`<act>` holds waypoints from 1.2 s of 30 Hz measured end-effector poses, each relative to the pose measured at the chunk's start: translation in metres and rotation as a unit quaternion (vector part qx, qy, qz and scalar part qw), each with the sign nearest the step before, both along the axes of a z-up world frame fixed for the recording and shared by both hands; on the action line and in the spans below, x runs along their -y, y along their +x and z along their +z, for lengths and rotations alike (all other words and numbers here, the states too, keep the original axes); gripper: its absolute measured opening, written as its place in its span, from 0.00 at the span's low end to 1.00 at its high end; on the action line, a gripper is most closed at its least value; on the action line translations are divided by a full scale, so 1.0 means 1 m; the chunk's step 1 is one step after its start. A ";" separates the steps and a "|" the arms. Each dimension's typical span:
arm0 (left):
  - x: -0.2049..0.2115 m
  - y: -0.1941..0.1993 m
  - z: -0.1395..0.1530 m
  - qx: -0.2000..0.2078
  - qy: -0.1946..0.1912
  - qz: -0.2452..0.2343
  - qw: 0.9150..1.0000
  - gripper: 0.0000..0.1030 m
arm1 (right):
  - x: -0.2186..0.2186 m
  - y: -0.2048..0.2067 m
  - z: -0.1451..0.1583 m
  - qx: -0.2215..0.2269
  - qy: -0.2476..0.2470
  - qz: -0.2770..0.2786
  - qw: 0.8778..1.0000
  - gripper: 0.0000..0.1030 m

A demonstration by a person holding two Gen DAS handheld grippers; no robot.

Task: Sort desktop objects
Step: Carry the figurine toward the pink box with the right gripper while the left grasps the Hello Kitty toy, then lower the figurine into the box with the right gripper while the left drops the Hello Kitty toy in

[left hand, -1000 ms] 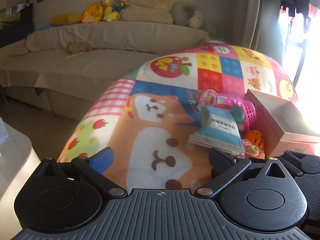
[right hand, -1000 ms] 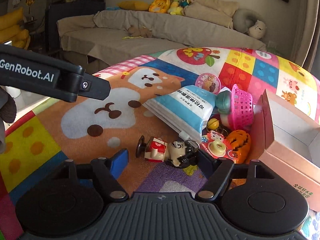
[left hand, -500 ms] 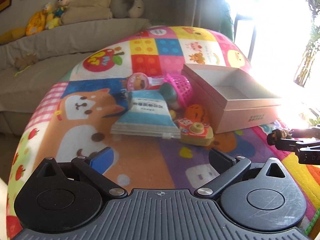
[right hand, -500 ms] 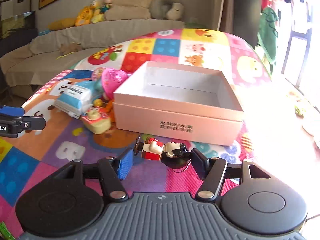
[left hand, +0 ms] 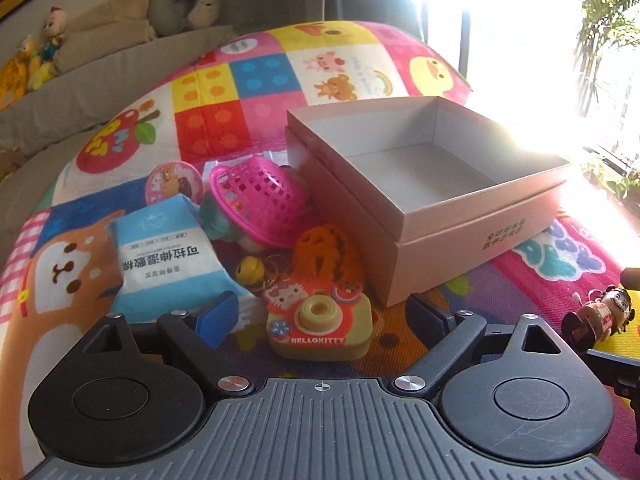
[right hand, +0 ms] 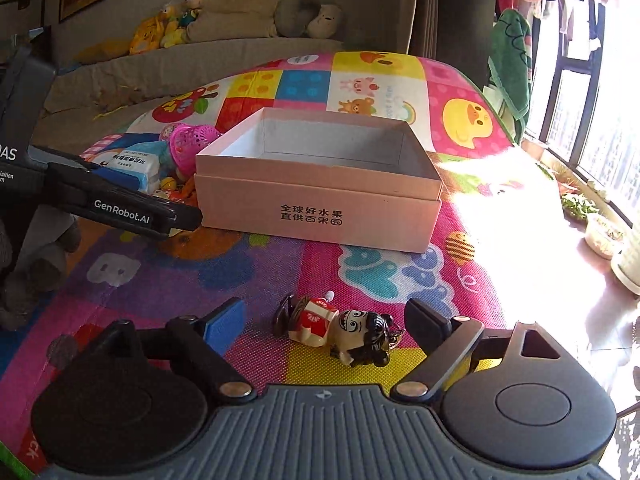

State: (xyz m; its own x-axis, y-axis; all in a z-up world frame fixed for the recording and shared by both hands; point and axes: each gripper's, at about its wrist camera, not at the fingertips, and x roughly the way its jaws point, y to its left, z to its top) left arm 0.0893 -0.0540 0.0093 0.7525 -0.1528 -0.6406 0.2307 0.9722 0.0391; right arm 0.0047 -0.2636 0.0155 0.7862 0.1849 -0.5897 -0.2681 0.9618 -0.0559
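An open pink cardboard box (left hand: 476, 220) (right hand: 320, 204) stands on the colourful play mat. Left of it lies a pile: a Hello Kitty toy camera (left hand: 320, 326), an orange pumpkin toy (left hand: 326, 254), a pink basket (left hand: 258, 200) (right hand: 190, 146), a blue-white wipes pack (left hand: 168, 264) (right hand: 134, 164) and a round pink disc (left hand: 174, 182). My left gripper (left hand: 320, 316) is open, its jaws on either side of the camera. My right gripper (right hand: 324, 320) is open around a small doll figure (right hand: 340, 330) that lies on the mat; the doll also shows in the left wrist view (left hand: 596, 316).
A beige sofa (right hand: 200, 64) with plush toys stands behind the mat. A bright window (right hand: 592, 92) and potted plants (right hand: 576, 204) lie to the right. The left gripper's arm (right hand: 100, 196) crosses the right wrist view at the left.
My right gripper has opened and the doll now lies on the mat in front of the box. My left gripper has come close to the toy camera.
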 end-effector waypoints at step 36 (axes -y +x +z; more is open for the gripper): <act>0.008 -0.066 0.071 0.059 -0.021 -0.047 0.997 0.59 | 0.026 0.009 0.066 0.026 0.030 0.018 0.999 0.66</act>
